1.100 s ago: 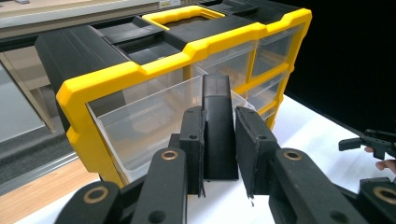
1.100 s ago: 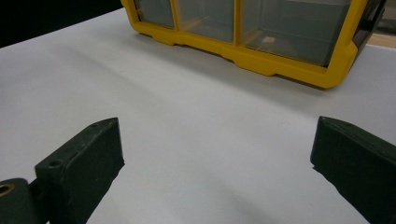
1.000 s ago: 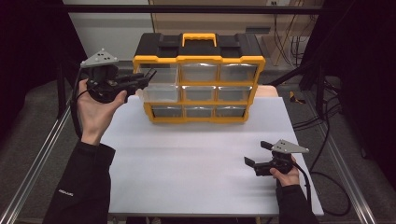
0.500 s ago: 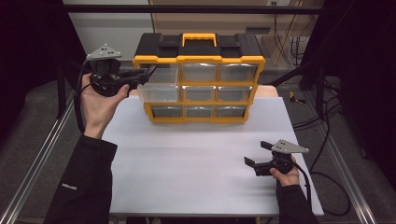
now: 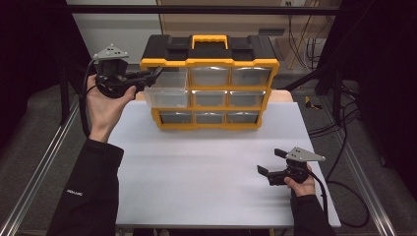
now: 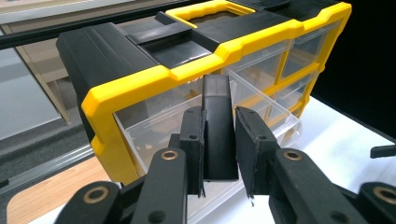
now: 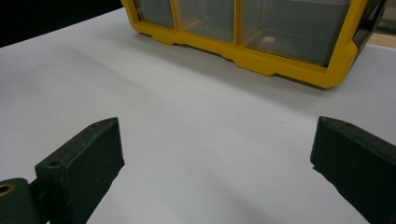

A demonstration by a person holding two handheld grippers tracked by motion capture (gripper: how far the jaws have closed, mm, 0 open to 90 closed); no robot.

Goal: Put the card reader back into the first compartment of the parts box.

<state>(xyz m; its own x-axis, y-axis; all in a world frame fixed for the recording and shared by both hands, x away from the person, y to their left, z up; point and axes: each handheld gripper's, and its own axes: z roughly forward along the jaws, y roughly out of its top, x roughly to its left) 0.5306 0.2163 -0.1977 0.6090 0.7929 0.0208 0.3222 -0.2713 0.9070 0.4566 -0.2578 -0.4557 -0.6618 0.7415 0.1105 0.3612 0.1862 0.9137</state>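
Note:
A yellow and black drawer organiser [image 5: 209, 63] stands at the back of the white table [image 5: 196, 162]. Its upper left clear drawer [image 5: 166, 96] is pulled out. My left gripper [image 5: 150, 74] is held up at the organiser's left end, just above that drawer. In the left gripper view, my left gripper [image 6: 218, 114] is shut on a small black block [image 6: 217, 93] over the open drawer [image 6: 261, 88]. My right gripper [image 5: 269, 161] rests low near the table's front right, open with nothing between its fingers [image 7: 84, 154], facing the organiser's bottom row [image 7: 280, 60].
Metal rails [image 5: 44, 162] run along the table's left and right sides. Cables [image 5: 339, 123] hang off to the right. A strip of wooden board [image 5: 280, 93] shows behind the organiser. A wide stretch of white table lies between the organiser and the right gripper.
The left gripper has risen a little and shifted toward the back with the black block. The right gripper has kept still.

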